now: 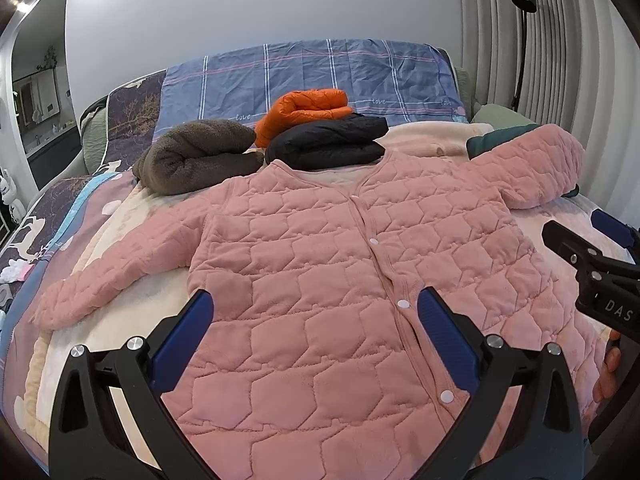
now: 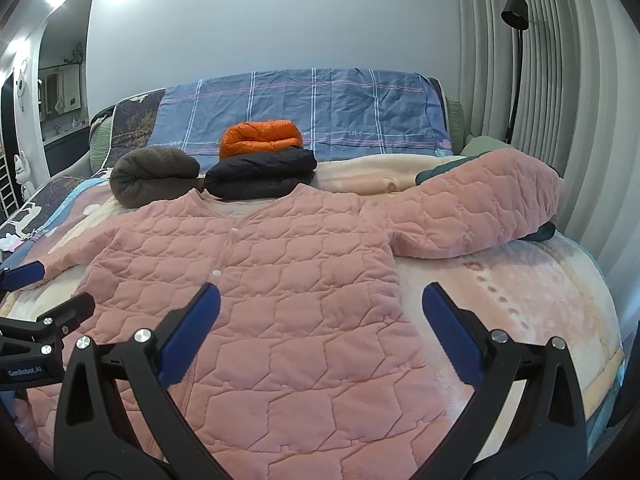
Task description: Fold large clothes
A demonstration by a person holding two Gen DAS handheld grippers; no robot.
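A bed (image 1: 560,248) fills both views, covered with a pale fleece blanket and backed by a blue checked sheet (image 1: 320,72) draped over the headboard. A grey wall stands behind it, with pleated curtains and a black floor lamp (image 2: 516,16) on the right.

Spread flat across the bed, front side up, lies a pink quilted jacket (image 1: 340,260). Its collar points toward the headboard and its hem toward the viewer, so its long axis runs straight away from both pairs of tongs. Its snap buttons are fastened down the middle. One sleeve (image 1: 100,292) reaches out and down to the left; the other sleeve (image 2: 480,208) stretches out to the right, its cuff resting on a dark green garment.

Beyond the collar sit three clothes that are already folded: a brown fleece bundle (image 1: 196,156), a black puffer jacket (image 1: 332,144) touching the pink collar, and an orange puffer jacket (image 1: 308,110) on top of the black one.

The left tongs (image 1: 316,312) hover over the lower left half of the jacket, spread wide and holding nothing. The right tongs (image 2: 320,308) hover over the lower right edge, also spread wide and empty, with one finger above the jacket and the other above bare blanket.

Folding of this jacket does not appear to have begun. The right tongs are nearer the outstretched right sleeve, and the left tongs are nearer the left sleeve.
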